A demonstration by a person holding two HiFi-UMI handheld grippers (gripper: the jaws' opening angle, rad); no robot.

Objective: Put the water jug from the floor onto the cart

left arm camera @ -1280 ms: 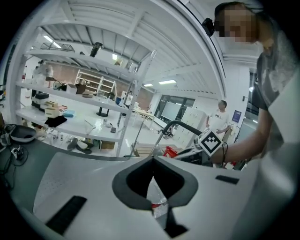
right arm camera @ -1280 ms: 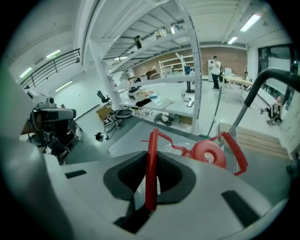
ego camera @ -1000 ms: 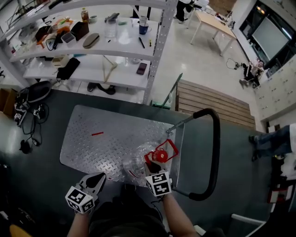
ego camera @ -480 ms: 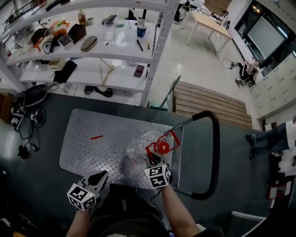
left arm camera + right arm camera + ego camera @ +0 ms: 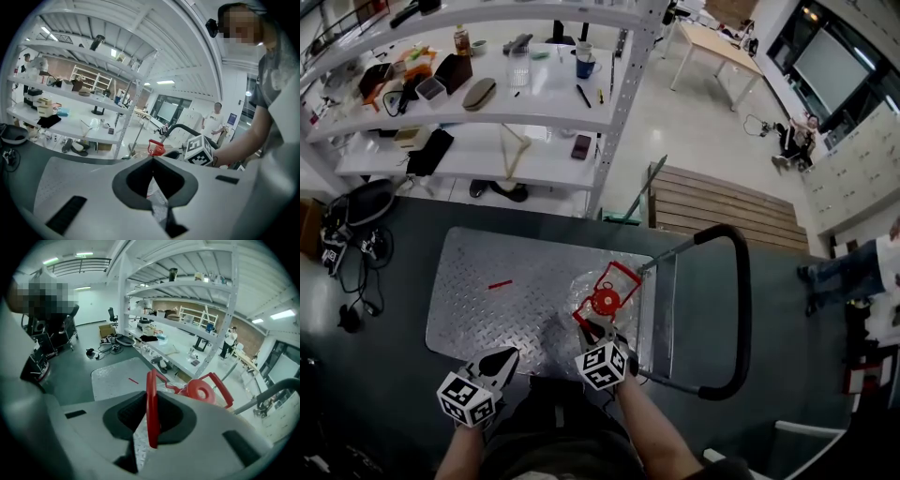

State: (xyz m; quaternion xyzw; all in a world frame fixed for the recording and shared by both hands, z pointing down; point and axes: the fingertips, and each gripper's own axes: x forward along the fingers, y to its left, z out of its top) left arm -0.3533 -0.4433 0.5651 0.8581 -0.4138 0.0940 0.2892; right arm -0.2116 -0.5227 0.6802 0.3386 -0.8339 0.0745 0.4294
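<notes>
At the left, our left gripper [image 5: 499, 361] hovers by the near edge of the cart [image 5: 502, 309], its jaws pressed together on nothing. Further right, our right gripper [image 5: 593, 330] pinches the red handle [image 5: 607, 298] of the water jug [image 5: 589, 281] (its clear body is hard to outline). Since a second ago the jug has travelled from the near edge further in over the deck, beside the push bar [image 5: 741, 309], and the handle has turned. We judge it is nearly placed; whether it already rests there, we cannot tell.
</notes>
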